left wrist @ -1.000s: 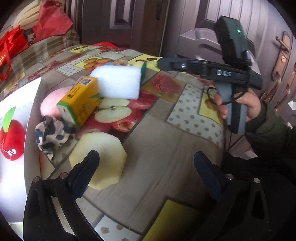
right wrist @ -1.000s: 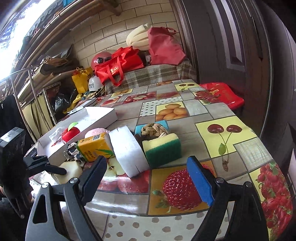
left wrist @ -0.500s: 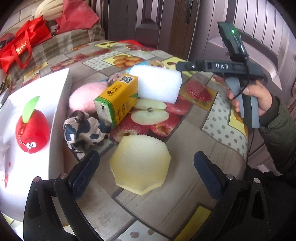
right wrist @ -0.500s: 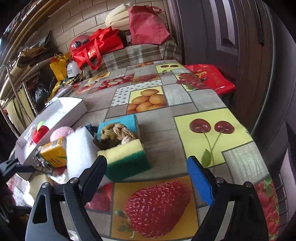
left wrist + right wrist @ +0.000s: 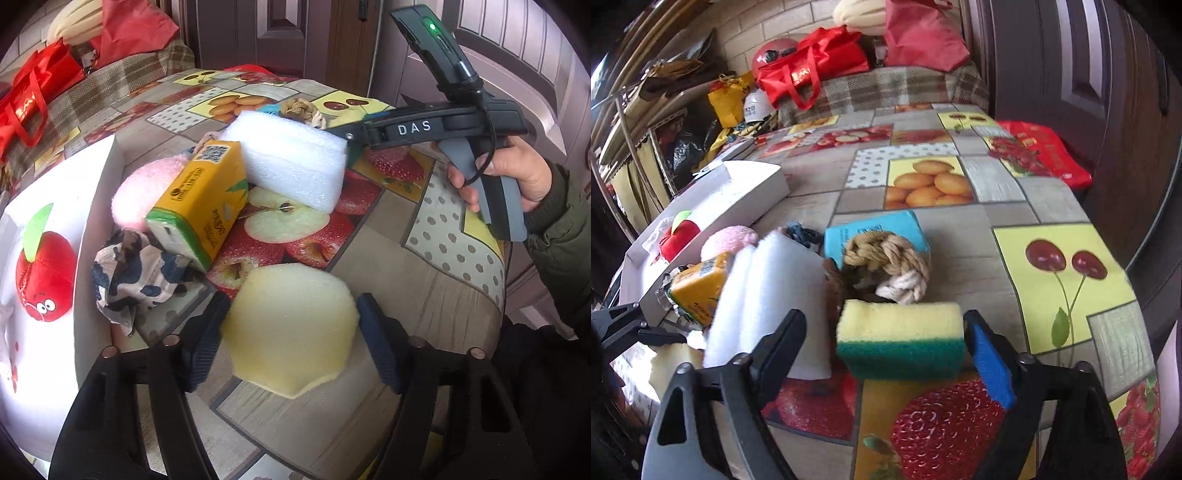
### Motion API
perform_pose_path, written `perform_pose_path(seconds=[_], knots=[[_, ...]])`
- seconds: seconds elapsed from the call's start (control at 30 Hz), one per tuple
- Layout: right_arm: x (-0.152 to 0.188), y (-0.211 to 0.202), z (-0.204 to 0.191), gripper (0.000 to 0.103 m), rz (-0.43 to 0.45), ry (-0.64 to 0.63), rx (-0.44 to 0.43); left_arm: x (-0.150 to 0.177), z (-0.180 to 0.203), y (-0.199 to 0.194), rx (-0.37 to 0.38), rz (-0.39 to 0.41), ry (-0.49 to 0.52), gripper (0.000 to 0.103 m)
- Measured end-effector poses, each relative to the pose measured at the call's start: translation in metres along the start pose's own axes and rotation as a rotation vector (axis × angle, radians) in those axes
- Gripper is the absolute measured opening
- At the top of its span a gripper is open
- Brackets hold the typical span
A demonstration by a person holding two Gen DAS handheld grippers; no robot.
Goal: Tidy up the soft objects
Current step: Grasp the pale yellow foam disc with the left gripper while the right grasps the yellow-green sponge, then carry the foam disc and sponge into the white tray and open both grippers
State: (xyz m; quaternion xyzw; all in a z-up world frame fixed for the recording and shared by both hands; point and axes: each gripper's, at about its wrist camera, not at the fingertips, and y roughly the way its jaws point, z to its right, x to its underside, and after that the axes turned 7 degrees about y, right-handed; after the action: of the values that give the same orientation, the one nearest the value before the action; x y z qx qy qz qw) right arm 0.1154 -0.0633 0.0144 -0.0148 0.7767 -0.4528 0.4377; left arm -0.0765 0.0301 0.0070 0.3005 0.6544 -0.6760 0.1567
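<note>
We stand at a table (image 5: 436, 280) covered with a fruit-print cloth, with dark doors behind it and red bags on a checked bench at the far end.

In the left wrist view, our left gripper (image 5: 291, 328) has its two fingers on both sides of a pale yellow sponge disc (image 5: 291, 325) that lies flat on the cloth. The pads look to touch its edges, but we cannot tell if they really press it. Just beyond the disc lie a spotted cloth (image 5: 136, 273), a yellow tissue pack (image 5: 201, 206), a pink plush (image 5: 144, 192) and a white foam block (image 5: 295, 162), all close together. At the left is a white box (image 5: 92, 206) with a red apple plush (image 5: 44, 280) inside. On the right a hand holds the other gripper low over the table.

In the right wrist view, our right gripper (image 5: 886, 332) is spread around a yellow-green sponge (image 5: 901, 339). The blue pad touches its right end, while a gap stays at the left finger. Behind the sponge we see a rope knot (image 5: 890, 266) that rests against a blue pack (image 5: 875, 229), and the white foam block (image 5: 768, 295) stands just beside on the left.
</note>
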Motion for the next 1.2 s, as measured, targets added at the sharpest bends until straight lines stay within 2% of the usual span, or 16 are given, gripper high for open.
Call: perform_pose_path(seconds=[0.17, 0.2, 0.27, 0.37, 0.43, 0.47, 0.57, 0.63, 0.73, 0.8, 0.87, 1.2], knots=[[0.006, -0.004, 0.013, 0.07, -0.01, 0.051, -0.021, -0.001, -0.006, 0.004, 0.01, -0.014, -0.021, 0.07], [0.006, -0.005, 0.014, 0.06, -0.008, 0.05, -0.02, -0.002, -0.005, 0.005, 0.01, -0.018, -0.015, 0.07], [0.007, -0.006, 0.014, 0.058, -0.007, 0.04, -0.021, -0.002, -0.001, 0.005, 0.008, -0.02, 0.002, 0.063], [0.01, -0.014, 0.014, 0.057, 0.029, 0.044, -0.004, -0.003, 0.003, 0.002, 0.011, 0.001, 0.023, 0.058], [0.01, -0.029, 0.016, 0.057, 0.111, 0.069, 0.02, -0.002, 0.007, -0.009, -0.021, 0.053, 0.042, 0.058], [0.012, -0.043, 0.017, 0.057, 0.183, 0.085, 0.017, -0.002, 0.01, -0.015, -0.032, 0.091, 0.052, 0.058], [0.017, -0.077, 0.012, 0.057, 0.366, 0.121, -0.046, 0.0, 0.01, -0.039, -0.082, 0.242, 0.057, 0.058], [0.021, -0.09, 0.0, 0.057, 0.463, 0.11, -0.066, 0.004, 0.009, -0.052, -0.153, 0.325, 0.064, 0.058], [0.026, -0.093, -0.023, 0.057, 0.541, 0.073, -0.074, 0.012, 0.002, -0.068, -0.207, 0.416, 0.041, 0.058], [0.027, -0.085, -0.037, 0.057, 0.552, 0.056, -0.072, 0.015, -0.006, -0.075, -0.256, 0.445, 0.02, 0.058], [0.025, -0.075, -0.049, 0.057, 0.52, 0.053, -0.094, 0.019, -0.015, -0.079, -0.298, 0.453, 0.0, 0.058], [0.025, -0.063, -0.098, 0.057, 0.532, -0.021, -0.125, 0.043, -0.059, -0.098, -0.396, 0.496, -0.15, 0.058]])
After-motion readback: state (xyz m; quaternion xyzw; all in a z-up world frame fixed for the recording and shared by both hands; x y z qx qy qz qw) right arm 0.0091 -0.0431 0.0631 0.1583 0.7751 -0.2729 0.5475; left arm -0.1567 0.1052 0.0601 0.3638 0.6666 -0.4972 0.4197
